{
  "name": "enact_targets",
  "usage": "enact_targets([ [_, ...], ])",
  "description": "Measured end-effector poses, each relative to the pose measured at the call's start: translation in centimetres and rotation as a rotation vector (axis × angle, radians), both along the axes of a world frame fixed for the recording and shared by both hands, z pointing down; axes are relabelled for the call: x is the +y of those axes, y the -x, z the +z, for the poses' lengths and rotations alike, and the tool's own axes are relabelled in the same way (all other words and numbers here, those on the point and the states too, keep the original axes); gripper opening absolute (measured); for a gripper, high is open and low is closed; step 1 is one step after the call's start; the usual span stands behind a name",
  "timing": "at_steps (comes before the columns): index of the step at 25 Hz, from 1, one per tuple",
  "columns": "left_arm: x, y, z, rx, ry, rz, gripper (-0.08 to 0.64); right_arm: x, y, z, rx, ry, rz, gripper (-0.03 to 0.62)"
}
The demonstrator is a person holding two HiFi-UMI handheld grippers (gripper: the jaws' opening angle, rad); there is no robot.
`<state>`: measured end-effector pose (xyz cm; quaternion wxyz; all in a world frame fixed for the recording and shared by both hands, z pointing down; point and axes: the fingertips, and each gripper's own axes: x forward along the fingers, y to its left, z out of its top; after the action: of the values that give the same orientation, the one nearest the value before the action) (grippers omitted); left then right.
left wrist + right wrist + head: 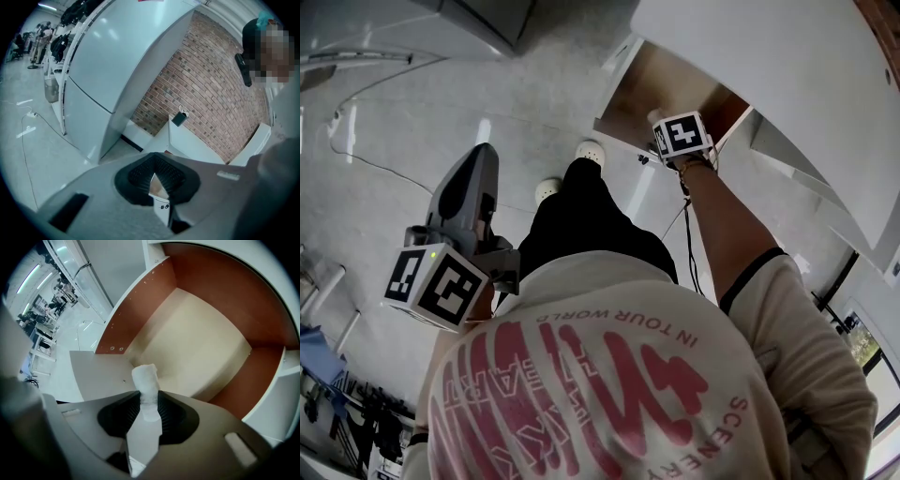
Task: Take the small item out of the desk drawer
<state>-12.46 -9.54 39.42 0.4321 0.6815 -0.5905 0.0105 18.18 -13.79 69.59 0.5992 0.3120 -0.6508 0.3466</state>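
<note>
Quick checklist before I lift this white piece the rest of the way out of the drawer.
1. Right gripper shut on the white item: ok.
2. Grip depth: ok, though only the item's lower end is pinched and the rest sticks out past the fingers.
3. Drawer open wide enough for a straight lift: ok.
4. Item off the drawer bottom: ok, it appears to hang above it.
5. Left gripper empty and away from the drawer: ok.
6. Spot to put the item down: cannot tell.
</note>
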Motion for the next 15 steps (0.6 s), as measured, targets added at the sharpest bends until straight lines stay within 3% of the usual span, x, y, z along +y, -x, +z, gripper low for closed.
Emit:
enact_targets([
  [15,1.5,-0.2,-1.9,0.003,-0.068,0.060,0.003,1.7,-0.3,-3.3,-0.008,-0.081,0.046,0.129],
])
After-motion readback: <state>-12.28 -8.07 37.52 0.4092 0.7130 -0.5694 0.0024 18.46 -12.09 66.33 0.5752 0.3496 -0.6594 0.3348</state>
